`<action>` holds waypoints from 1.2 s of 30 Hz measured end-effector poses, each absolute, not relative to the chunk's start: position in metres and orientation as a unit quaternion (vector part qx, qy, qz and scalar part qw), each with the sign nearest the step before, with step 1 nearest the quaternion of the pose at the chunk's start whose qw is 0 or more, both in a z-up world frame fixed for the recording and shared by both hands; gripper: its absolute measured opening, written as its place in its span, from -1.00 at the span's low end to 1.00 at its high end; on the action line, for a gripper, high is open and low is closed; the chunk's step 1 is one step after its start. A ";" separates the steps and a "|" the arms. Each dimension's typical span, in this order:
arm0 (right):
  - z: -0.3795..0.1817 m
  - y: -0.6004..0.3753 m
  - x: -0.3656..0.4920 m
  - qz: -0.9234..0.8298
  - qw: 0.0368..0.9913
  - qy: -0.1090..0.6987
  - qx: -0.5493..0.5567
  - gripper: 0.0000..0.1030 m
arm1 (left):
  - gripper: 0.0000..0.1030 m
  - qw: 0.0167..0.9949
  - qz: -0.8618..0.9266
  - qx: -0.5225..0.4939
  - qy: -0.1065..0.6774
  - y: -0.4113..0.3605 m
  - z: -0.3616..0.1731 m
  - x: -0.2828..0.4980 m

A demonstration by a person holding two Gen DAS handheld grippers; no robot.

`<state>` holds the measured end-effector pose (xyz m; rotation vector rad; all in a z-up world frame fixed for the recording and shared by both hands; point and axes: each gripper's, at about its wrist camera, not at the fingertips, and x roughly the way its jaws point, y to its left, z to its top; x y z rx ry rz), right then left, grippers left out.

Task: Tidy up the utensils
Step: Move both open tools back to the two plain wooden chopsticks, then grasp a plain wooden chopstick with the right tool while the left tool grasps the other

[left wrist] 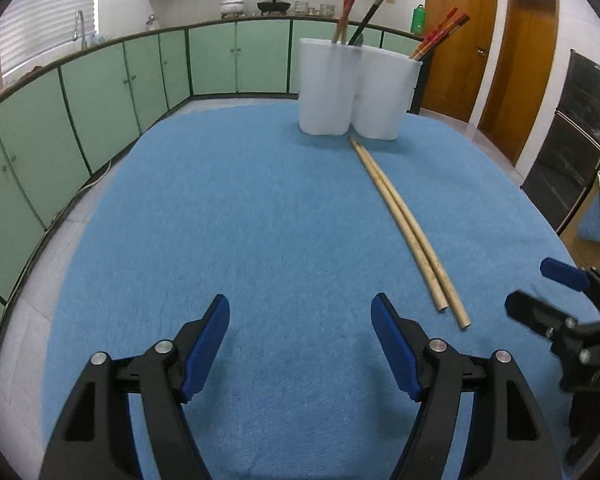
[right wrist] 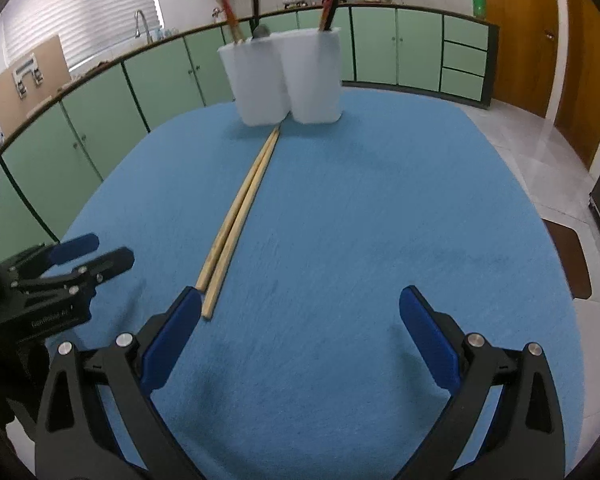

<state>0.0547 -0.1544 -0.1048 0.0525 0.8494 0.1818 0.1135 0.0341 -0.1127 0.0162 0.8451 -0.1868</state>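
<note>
A pair of plain wooden chopsticks lies side by side on the blue cloth, tips toward a white two-compartment holder. The holder has red and dark chopsticks standing in both compartments. My left gripper is open and empty, left of the pair's near ends. In the right wrist view the pair runs from the holder to just beside my right gripper's left finger. My right gripper is open and empty. Each gripper shows at the other view's edge, the right one and the left one.
Green kitchen cabinets curve behind the table, with a sink tap and pots on the counter. Wooden doors and a dark oven stand to the right. The cloth's edges drop to a tiled floor.
</note>
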 end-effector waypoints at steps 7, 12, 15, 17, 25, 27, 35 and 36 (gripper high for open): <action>-0.110 -0.138 0.056 0.093 0.902 0.422 0.008 0.69 | 0.40 0.901 -0.085 -0.001 0.425 0.039 -0.122 0.117; -0.111 -0.130 0.058 0.097 0.897 0.430 0.002 0.53 | 0.40 0.899 -0.084 -0.005 0.429 0.041 -0.124 0.118; -0.112 -0.125 0.059 0.101 0.895 0.434 -0.004 0.39 | 0.41 0.898 -0.083 -0.003 0.431 0.040 -0.124 0.118; -0.114 -0.121 0.061 0.095 0.894 0.438 -0.014 0.29 | 0.42 0.898 -0.083 -0.002 0.432 0.039 -0.124 0.118; -0.114 -0.113 0.059 0.090 0.896 0.433 -0.036 -0.11 | 0.44 0.898 -0.083 0.002 0.432 0.037 -0.125 0.118; -0.114 -0.112 0.059 0.095 0.896 0.433 -0.038 -0.24 | 0.44 0.898 -0.083 0.003 0.432 0.037 -0.125 0.118; -0.113 -0.113 0.062 0.116 0.894 0.433 -0.025 -0.86 | 0.44 0.898 -0.083 0.004 0.433 0.037 -0.125 0.119; -0.113 -0.115 0.062 0.116 0.894 0.433 -0.020 -0.86 | 0.44 0.898 -0.083 0.004 0.432 0.037 -0.125 0.118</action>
